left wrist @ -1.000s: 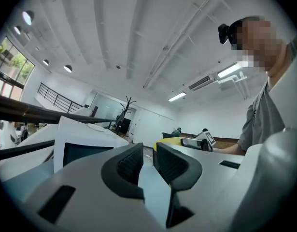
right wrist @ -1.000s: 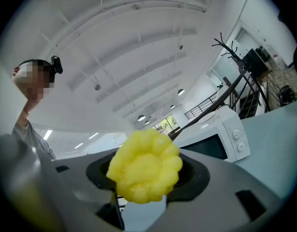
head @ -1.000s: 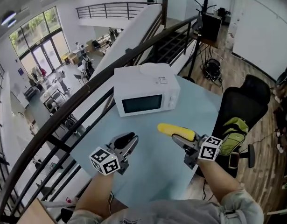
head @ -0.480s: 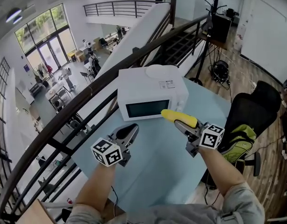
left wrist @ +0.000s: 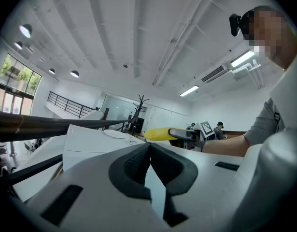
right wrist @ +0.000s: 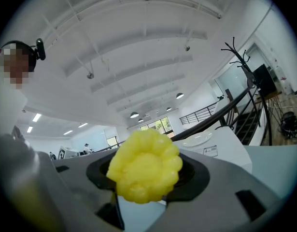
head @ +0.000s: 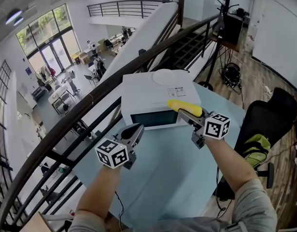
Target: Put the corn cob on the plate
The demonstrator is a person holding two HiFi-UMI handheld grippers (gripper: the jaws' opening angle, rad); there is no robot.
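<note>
A yellow corn cob lies level between the jaws of my right gripper, which is shut on it; its end fills the right gripper view. The cob hangs over the front top edge of a white microwave. A white plate rests on the microwave's top, behind the cob. My left gripper is lower and to the left, in front of the microwave's door, its jaws shut on nothing. In the left gripper view the corn cob and plate show ahead.
The microwave stands on a pale blue table. A dark railing runs along the table's left side, with a drop to a lower floor beyond. A black office chair with a green bag stands right.
Both grippers have moved forward toward the microwave. The corn cob, earlier over the table in front of it, now sits over its front top edge. The jaws have not changed.
</note>
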